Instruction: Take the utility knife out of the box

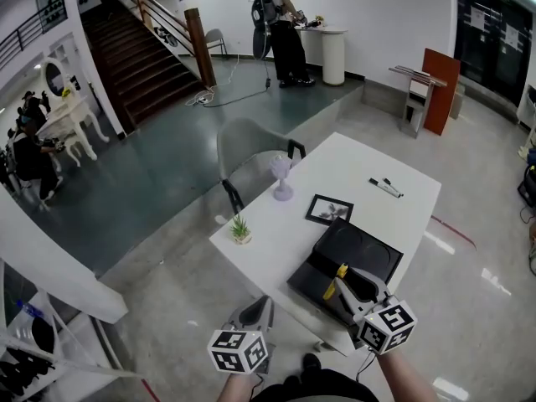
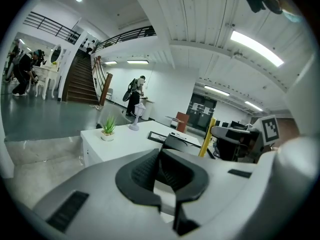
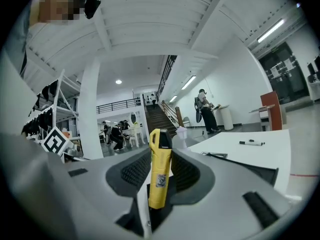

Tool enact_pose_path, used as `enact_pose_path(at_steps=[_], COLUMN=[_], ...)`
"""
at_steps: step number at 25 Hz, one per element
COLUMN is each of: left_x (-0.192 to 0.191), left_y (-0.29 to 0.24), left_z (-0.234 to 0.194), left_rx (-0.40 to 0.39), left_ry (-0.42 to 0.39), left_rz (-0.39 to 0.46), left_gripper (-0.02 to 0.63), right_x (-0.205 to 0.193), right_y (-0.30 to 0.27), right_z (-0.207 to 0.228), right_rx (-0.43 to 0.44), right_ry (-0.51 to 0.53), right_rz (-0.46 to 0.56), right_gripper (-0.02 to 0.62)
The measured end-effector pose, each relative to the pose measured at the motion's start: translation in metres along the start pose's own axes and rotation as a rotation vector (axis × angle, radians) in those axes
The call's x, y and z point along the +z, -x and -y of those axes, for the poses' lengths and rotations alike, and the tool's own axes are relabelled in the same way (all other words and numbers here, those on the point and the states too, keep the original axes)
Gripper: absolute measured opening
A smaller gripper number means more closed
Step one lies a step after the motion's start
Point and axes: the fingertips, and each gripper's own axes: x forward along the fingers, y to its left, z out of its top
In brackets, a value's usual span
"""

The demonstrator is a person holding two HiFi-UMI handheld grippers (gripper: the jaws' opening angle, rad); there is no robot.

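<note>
A yellow utility knife (image 3: 160, 174) with a black tip stands upright between the pads of my right gripper (image 3: 161, 171), which is shut on it. In the head view the right gripper (image 1: 342, 286) holds the knife (image 1: 334, 280) just above the near end of the open black box (image 1: 356, 254) on the white table (image 1: 360, 170). My left gripper (image 1: 256, 315) hovers off the table's near left corner. Its jaws (image 2: 161, 156) are shut with nothing between them. From the left gripper view, the knife (image 2: 206, 136) and the box (image 2: 176, 142) lie ahead to the right.
On the table stand a lilac lamp-shaped ornament (image 1: 281, 178), a small potted plant (image 1: 240, 229), a black picture frame (image 1: 328, 210) and marker pens (image 1: 386, 188). A grey chair (image 1: 251, 153) is behind the table's left side. A person (image 1: 280, 28) works at a far counter.
</note>
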Motion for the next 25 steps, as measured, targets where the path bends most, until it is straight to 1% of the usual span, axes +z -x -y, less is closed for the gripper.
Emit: enact_pose_path(at_steps=[7, 12, 15, 19, 23, 25], left_x=[0.010, 0.014, 0.017, 0.020, 0.019, 0.018], left_y=[-0.004, -0.006, -0.007, -0.009, -0.009, -0.009], left_z=[0.009, 0.014, 0.017, 0.014, 0.011, 0.010], left_rx=[-0.024, -0.041, -0.049, -0.046, -0.041, -0.039], left_ry=[-0.012, -0.019, -0.021, -0.021, -0.018, -0.016], left_rz=[0.019, 0.031, 0.034, 0.041, 0.041, 0.039], left_gripper=[0.021, 0.021, 0.021, 0.021, 0.021, 0.021], right_x=[0.031, 0.049, 0.065, 0.074, 0.090, 0.092], right_y=[0.012, 0.022, 0.027, 0.031, 0.036, 0.039], right_z=[-0.006, -0.008, -0.016, -0.017, -0.024, -0.024], right_rx=[-0.006, -0.019, -0.009, -0.020, -0.007, -0.014], right_ry=[-0.017, -0.016, -0.018, 0.015, 0.009, 0.013], right_rz=[0.105, 0.157, 0.196, 0.210, 0.254, 0.253], right_gripper=[0.121, 0.122, 0.121, 0.122, 0.122, 0.122])
